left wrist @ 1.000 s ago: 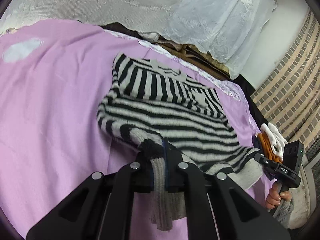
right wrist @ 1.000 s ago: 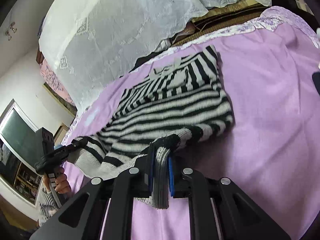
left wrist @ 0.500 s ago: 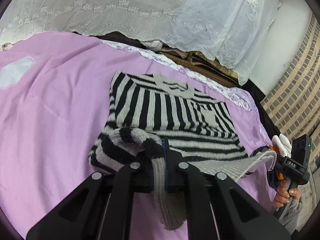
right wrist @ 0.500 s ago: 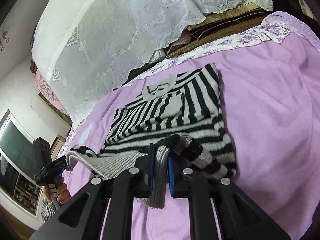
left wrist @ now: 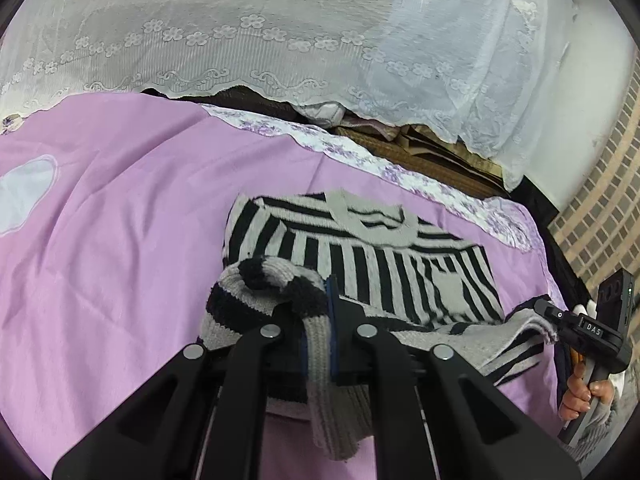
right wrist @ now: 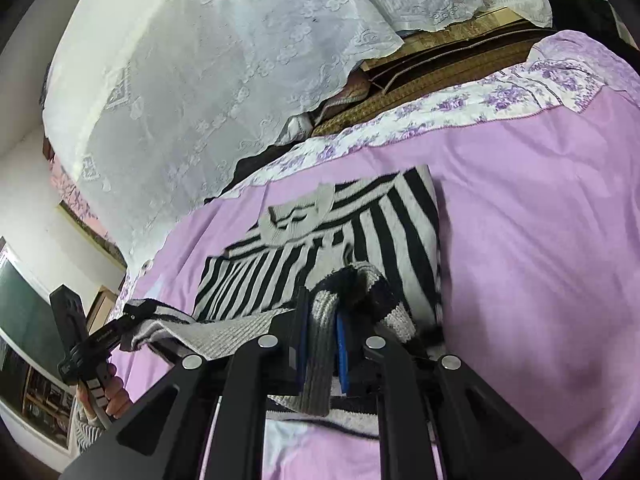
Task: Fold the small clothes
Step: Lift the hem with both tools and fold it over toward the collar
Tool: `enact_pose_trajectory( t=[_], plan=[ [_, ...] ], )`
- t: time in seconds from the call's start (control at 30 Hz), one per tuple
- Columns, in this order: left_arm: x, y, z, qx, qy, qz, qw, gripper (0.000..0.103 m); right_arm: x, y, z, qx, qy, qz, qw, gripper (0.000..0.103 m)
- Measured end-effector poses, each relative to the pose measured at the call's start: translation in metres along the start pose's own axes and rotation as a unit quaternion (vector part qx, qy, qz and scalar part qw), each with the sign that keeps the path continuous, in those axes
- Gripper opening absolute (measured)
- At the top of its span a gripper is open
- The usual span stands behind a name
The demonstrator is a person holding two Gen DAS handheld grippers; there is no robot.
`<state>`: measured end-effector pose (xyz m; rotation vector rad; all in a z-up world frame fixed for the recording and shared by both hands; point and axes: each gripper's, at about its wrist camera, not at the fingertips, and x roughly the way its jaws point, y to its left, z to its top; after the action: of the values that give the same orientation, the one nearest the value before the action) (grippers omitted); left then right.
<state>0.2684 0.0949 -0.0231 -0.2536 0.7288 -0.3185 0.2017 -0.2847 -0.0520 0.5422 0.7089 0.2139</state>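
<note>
A black-and-grey striped knit sweater (left wrist: 372, 256) lies on the purple bedsheet (left wrist: 120, 220), collar at the far end. My left gripper (left wrist: 318, 320) is shut on the sweater's ribbed hem at its left corner and holds it lifted over the body. My right gripper (right wrist: 320, 320) is shut on the hem at the other corner. The sweater (right wrist: 360, 224) shows folded up from the near end in the right wrist view. Each gripper shows in the other's view, the right one (left wrist: 560, 316) and the left one (right wrist: 128, 318), with the hem stretched between them.
A white lace curtain (left wrist: 280, 28) hangs behind the bed, over a brown woven mat (left wrist: 432, 156). The sheet's floral border (right wrist: 460, 108) runs along the far edge. A brick-pattern wall (left wrist: 600, 220) is at the right, a dark window (right wrist: 20, 312) at the left.
Both grippers have carried the hem forward and up over the sweater's body toward the collar. The lower half now folds over itself and less of the striped front shows.
</note>
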Motion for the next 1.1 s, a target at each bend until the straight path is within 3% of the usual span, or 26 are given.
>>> enact_pose_trajectory(
  t=[0.5,0.8,1.0,1.1],
  plan=[
    [0.074,0.011,0.059,-0.021,0.016,0.008,0.9996,0.007,0.069,-0.031,0.061,0.057,-0.01,0.012,0.998,0.012],
    [0.105,0.024,0.065,-0.047,0.023,0.0,0.9987,0.008,0.104,-0.05,0.076,0.082,-0.004,0.012,0.997,0.012],
    [0.136,0.035,0.056,-0.061,0.046,0.021,0.9968,0.015,0.126,-0.061,0.079,0.09,0.001,-0.002,0.996,0.014],
    [0.153,0.045,0.05,-0.083,0.057,0.013,0.9949,0.016,0.133,-0.068,0.079,0.088,-0.002,-0.002,0.996,0.018]
  ],
)
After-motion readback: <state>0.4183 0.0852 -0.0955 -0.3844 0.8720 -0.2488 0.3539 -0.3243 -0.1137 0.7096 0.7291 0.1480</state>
